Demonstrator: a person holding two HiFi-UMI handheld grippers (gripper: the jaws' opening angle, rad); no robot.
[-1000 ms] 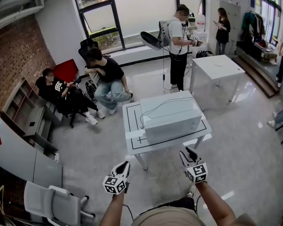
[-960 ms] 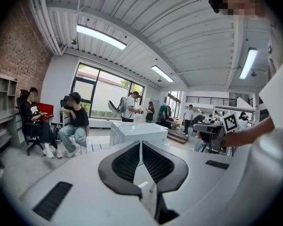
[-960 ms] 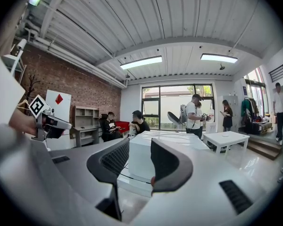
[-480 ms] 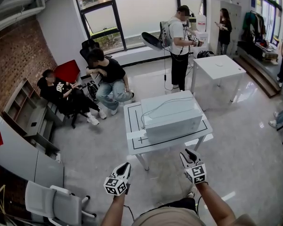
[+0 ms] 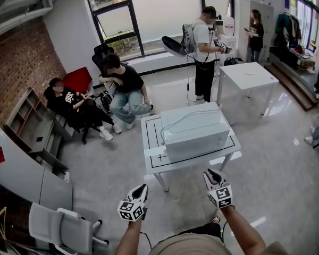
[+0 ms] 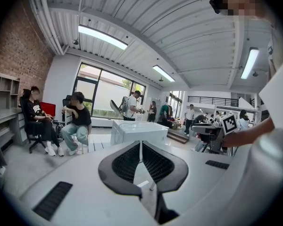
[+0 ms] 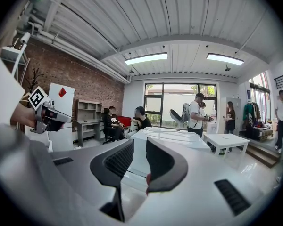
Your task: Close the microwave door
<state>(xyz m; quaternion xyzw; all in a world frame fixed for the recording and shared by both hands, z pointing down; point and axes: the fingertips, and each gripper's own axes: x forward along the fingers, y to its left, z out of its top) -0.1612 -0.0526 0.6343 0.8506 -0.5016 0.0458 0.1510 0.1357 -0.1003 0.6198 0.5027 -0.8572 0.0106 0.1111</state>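
The white microwave stands on a small white table marked with black tape, a step ahead of me. A white panel juts from its front left corner; I cannot tell whether it is the door. Both grippers hang in the air short of the table, touching nothing. My left gripper is shut, tips together, with the microwave far beyond them. My right gripper has just been closing; its jaws stand a thin slit apart with nothing between them. It points at the microwave.
Two people sit at the left and one stands behind the microwave. A second white table is at the back right. A white chair sits at the near left, and shelves line the brick wall.
The right gripper's jaws have drawn together. Both hands stay about where they were, and the microwave has not moved.
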